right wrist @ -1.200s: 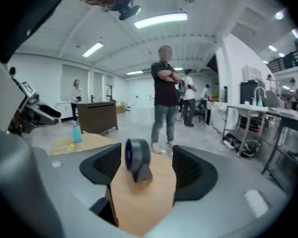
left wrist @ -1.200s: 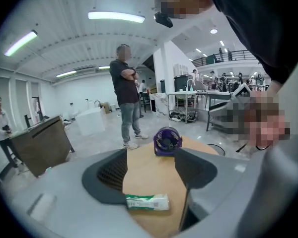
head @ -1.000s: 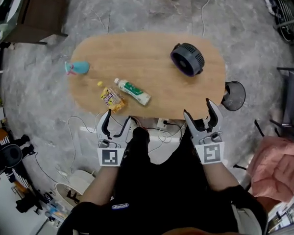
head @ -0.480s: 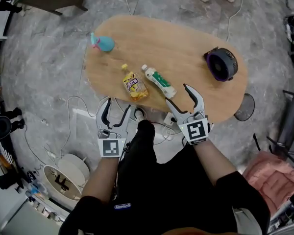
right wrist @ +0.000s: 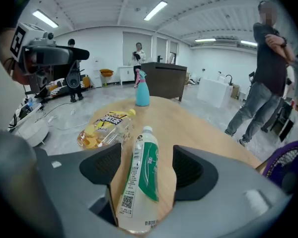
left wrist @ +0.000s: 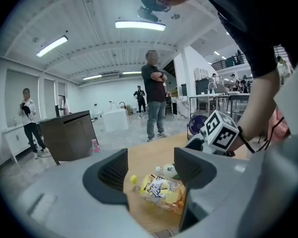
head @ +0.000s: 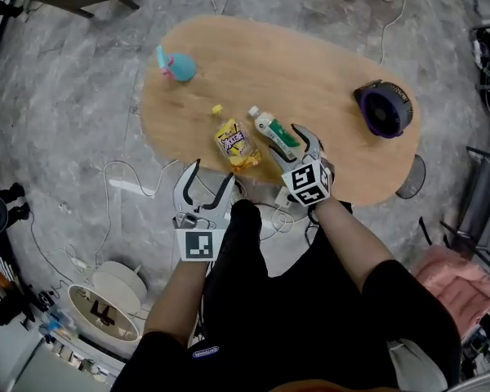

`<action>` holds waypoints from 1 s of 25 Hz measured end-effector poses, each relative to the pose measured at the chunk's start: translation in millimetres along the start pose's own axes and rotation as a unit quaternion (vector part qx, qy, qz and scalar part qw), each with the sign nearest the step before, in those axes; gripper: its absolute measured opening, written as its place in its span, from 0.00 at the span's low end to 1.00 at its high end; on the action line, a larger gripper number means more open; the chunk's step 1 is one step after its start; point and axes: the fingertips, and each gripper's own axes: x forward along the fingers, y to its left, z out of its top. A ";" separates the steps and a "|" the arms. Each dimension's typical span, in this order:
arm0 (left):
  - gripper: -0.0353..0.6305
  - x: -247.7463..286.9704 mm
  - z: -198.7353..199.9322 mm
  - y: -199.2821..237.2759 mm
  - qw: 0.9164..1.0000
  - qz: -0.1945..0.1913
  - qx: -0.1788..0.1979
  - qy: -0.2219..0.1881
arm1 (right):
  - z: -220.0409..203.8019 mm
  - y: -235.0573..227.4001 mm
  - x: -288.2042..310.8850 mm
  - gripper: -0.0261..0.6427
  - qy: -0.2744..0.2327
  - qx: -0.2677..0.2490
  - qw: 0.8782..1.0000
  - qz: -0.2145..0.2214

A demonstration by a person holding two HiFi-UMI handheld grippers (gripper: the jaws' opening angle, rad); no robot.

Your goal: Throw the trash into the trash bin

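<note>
A white bottle with a green label (head: 276, 131) (right wrist: 139, 182) lies on the oval wooden table (head: 310, 64), and its lower half sits between the jaws of my right gripper (head: 298, 141) (right wrist: 146, 167). The jaws are open, with gaps on both sides of the bottle. Left of it lies a yellow bottle (head: 235, 143) (right wrist: 102, 128) (left wrist: 161, 192). My left gripper (head: 212, 174) (left wrist: 151, 170) hangs open and empty just off the table's near edge, pointing at the yellow bottle. A white round bin (head: 106, 305) stands on the floor at lower left.
A blue spray bottle (head: 177, 65) (right wrist: 142, 94) stands at the table's far left and a purple fan (head: 385, 109) at its right end. Cables (head: 122, 190) trail on the floor under the near edge. A person (left wrist: 154, 103) stands beyond the table.
My right gripper swung left from the table's near edge and came down around the green-label bottle. The left gripper shifted slightly toward the table edge. Both jaw gaps look unchanged.
</note>
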 end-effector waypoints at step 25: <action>0.66 48.9 -4.9 -27.3 0.998 -0.013 -0.057 -0.006 | 23.7 -32.5 -57.3 0.46 -0.065 0.122 0.990 0.021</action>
